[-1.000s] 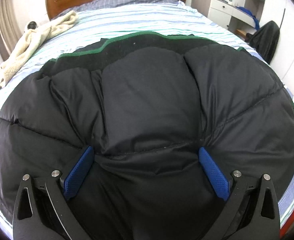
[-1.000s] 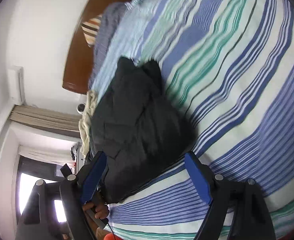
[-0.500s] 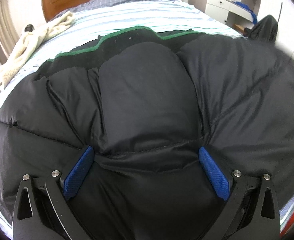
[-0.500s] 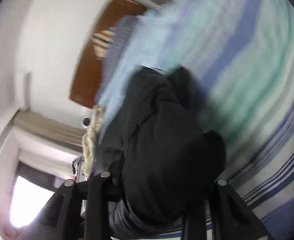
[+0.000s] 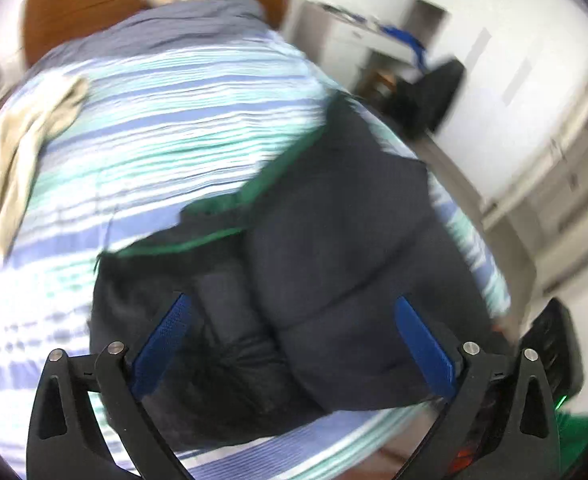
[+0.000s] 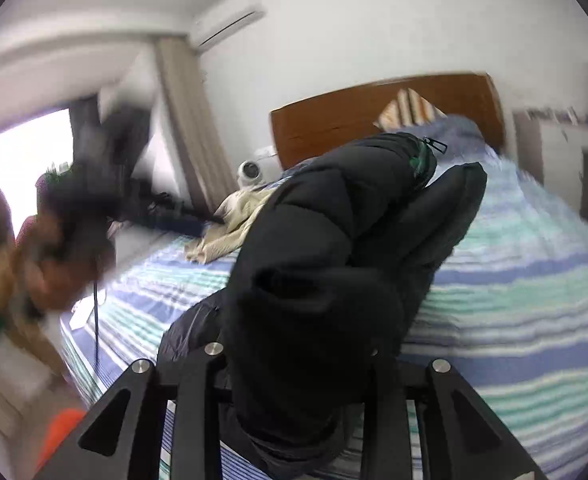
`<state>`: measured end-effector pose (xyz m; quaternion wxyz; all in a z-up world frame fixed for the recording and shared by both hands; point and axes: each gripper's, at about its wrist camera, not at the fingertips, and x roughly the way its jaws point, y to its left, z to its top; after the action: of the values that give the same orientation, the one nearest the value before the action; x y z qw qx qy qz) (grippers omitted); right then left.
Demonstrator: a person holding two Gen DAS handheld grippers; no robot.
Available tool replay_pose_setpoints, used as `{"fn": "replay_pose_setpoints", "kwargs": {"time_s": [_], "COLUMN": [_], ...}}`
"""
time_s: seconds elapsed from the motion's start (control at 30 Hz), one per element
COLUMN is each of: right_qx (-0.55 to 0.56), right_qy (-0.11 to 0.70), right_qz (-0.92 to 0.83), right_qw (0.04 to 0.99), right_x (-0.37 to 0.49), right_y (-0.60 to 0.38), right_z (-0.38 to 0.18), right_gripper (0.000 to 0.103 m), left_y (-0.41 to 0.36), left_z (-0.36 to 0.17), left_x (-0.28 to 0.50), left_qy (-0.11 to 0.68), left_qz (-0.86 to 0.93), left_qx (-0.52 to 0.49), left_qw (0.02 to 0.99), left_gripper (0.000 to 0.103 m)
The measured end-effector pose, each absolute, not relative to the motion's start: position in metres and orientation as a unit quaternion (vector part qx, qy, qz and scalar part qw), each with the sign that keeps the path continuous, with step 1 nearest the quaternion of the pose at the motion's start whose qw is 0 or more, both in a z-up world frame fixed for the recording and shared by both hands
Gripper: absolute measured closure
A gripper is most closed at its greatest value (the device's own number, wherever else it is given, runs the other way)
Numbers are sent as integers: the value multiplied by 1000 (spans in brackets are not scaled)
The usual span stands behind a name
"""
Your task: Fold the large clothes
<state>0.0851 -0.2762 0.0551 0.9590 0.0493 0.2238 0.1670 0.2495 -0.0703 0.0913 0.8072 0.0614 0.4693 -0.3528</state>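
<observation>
The right gripper (image 6: pixel 294 364) has its jaws drawn in tight on a thick bunch of the black puffer jacket (image 6: pixel 334 248), which rises straight out of them and drapes forward toward the headboard (image 6: pixel 374 112), its zipper end lying farthest away. The left gripper (image 5: pixel 294 344) has its jaws spread wide, and nothing is between the blue pads (image 5: pixel 161 340); the same jacket (image 5: pixel 334 264) lies just ahead of and under them on the striped bed (image 5: pixel 153 128).

From the left view the jacket's long axis runs from the near edge of the bed up and to the right, with the green-trimmed hem (image 5: pixel 253 196) on its far left side. So the jacket sits squarely in front of both grippers, but only the right one has hold of it. By my reading, the fold depends on the right side carrying its bunch across that axis, while the free left jaws are nearest the flat part to pin or pinch. A cream towel (image 5: pixel 17 140) lies well apart to the left.
</observation>
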Motion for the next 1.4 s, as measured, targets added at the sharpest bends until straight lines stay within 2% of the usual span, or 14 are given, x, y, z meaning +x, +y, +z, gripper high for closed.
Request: {"fn": "replay_pose_setpoints", "kwargs": {"time_s": [0.13, 0.3, 0.43, 0.47, 0.5, 0.57, 0.6, 0.7, 0.87, 0.9, 0.93, 1.03, 1.2, 1.4], "right_qx": [-63, -184, -226, -223, -219, -202, -180, -41, 144, 155, 161, 173, 114, 44], "right_qy": [228, 211, 207, 208, 208, 209, 214, 241, 265, 271, 274, 300, 413, 421], "right_qz": [181, 204, 208, 210, 211, 210, 219, 282, 288, 291, 297, 336, 341, 309], "right_qw": [955, 938, 929, 929, 930, 934, 935, 928, 909, 904, 900, 876, 837, 852], "right_x": [89, 60, 49, 49, 49, 52, 53, 45, 75, 86, 100, 130, 179, 193], "right_y": [-228, -197, -178, -178, -179, -184, -186, -228, -289, -289, -284, -260, -184, -146], "right_z": [53, 38, 29, 29, 30, 33, 37, 51, 59, 57, 53, 36, -35, -65], "right_gripper": [74, 74, 74, 74, 74, 73, 69, 51, 53, 62, 65, 65, 69, 72], "left_y": [-109, -124, -140, -141, -138, -122, -115, -80, -30, -25, -13, 4, 36, 71], "left_z": [93, 78, 60, 55, 50, 51, 52, 54, 29, 24, 18, 8, -19, -62], "left_x": [250, 249, 234, 235, 243, 258, 261, 273, 288, 290, 295, 302, 318, 341], "left_qy": [477, 495, 489, 484, 485, 506, 510, 502, 508, 510, 512, 517, 552, 594], "left_qz": [-341, -319, -285, -265, -242, -239, -241, -259, -261, -258, -254, -252, -211, -159], "left_qx": [166, 209, 273, 285, 290, 248, 230, 190, 136, 126, 107, 75, 46, -61], "left_qw": [793, 780, 778, 784, 788, 791, 793, 803, 809, 811, 813, 814, 805, 786], "left_gripper": [2, 2, 2, 16, 45, 59, 62, 62, 61, 60, 59, 56, 45, 35]}}
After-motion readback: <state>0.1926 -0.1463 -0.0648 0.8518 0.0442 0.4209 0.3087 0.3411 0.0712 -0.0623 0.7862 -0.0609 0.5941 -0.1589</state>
